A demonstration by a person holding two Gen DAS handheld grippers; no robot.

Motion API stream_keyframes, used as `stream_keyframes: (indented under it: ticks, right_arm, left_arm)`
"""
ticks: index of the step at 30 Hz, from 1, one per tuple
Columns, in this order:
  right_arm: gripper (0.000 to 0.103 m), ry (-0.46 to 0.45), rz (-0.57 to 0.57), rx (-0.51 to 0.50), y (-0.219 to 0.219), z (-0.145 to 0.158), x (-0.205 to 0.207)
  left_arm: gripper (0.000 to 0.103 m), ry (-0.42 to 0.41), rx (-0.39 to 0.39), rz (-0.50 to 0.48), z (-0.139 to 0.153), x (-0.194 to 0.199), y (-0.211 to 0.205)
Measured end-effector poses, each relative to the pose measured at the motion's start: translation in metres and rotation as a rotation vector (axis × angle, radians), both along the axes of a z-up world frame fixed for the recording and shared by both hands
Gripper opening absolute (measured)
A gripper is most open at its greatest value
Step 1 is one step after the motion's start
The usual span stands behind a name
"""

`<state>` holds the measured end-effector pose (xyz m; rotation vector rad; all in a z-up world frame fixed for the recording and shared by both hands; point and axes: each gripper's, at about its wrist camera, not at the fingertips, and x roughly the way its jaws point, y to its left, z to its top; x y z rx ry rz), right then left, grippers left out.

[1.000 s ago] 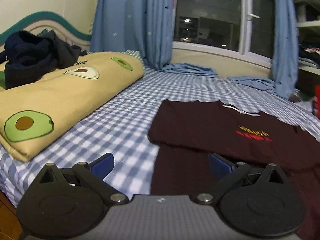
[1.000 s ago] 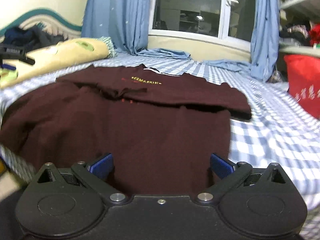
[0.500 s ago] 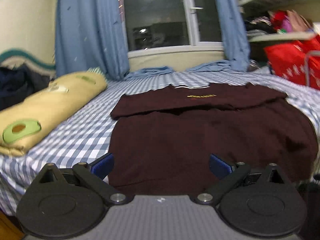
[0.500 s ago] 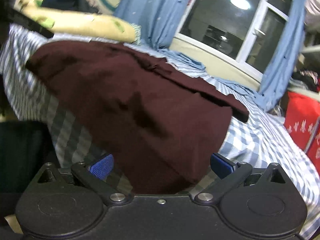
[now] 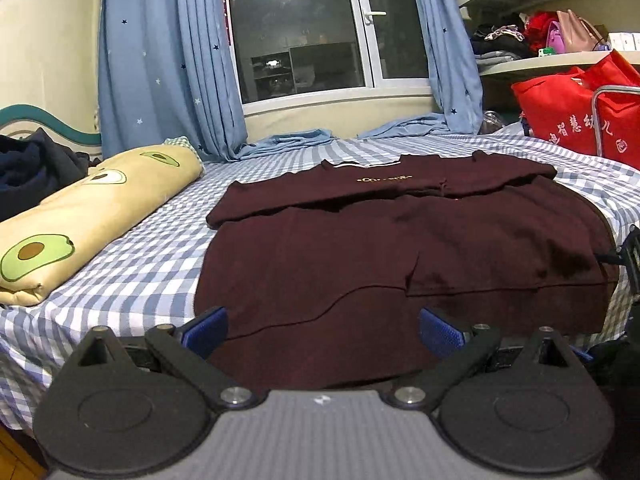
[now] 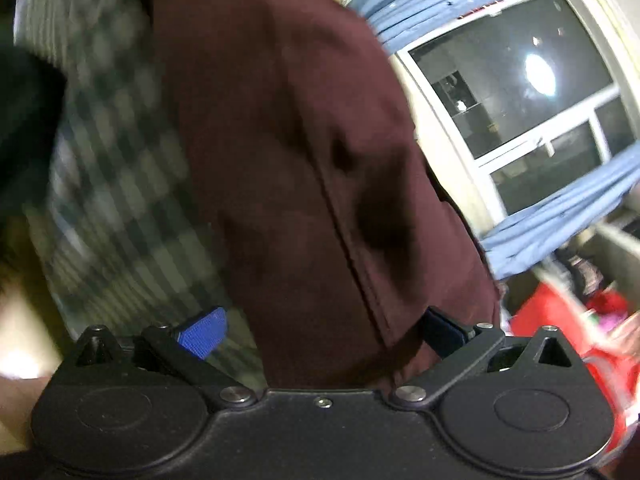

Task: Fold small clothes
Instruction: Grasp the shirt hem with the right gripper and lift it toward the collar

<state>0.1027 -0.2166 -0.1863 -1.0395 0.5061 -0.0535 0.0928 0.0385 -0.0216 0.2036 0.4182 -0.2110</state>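
Now we have tipped our right hand-held gripper (image 6: 322,330) sideways by the dark red shirt (image 5: 400,248) on the bed (image 5: 132,268). Both our hand-held grippers, left (image 5: 322,326) too, are wide and hold nothing.

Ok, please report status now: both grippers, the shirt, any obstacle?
Left gripper open at shirt hem, holding nothing. Right gripper open, shirt edge between fingers. Shirt partly folded on bed. Nothing in the way.
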Motion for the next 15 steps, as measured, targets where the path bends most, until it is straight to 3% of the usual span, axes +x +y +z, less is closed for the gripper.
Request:
stream_keyframes:
  ticks: [2, 5, 15]
  right_arm:
    - [0.103, -0.059, -0.036, -0.103, 0.001, -0.014, 0.011]
    - [0.103, -0.135, -0.063, -0.179, -0.005, -0.022, 0.019]
    - [0.095, -0.297, 0.087, -0.161, -0.028, 0.009, -0.037]
  left_arm:
    - [0.102, 0.010, -0.008, 0.005, -0.001, 0.002, 0.004]
    - [0.102, 0.022, -0.009, 0.004, -0.004, 0.003, 0.007]
    - [0.102, -0.019, 0.059, -0.065, -0.030, -0.015, -0.016]
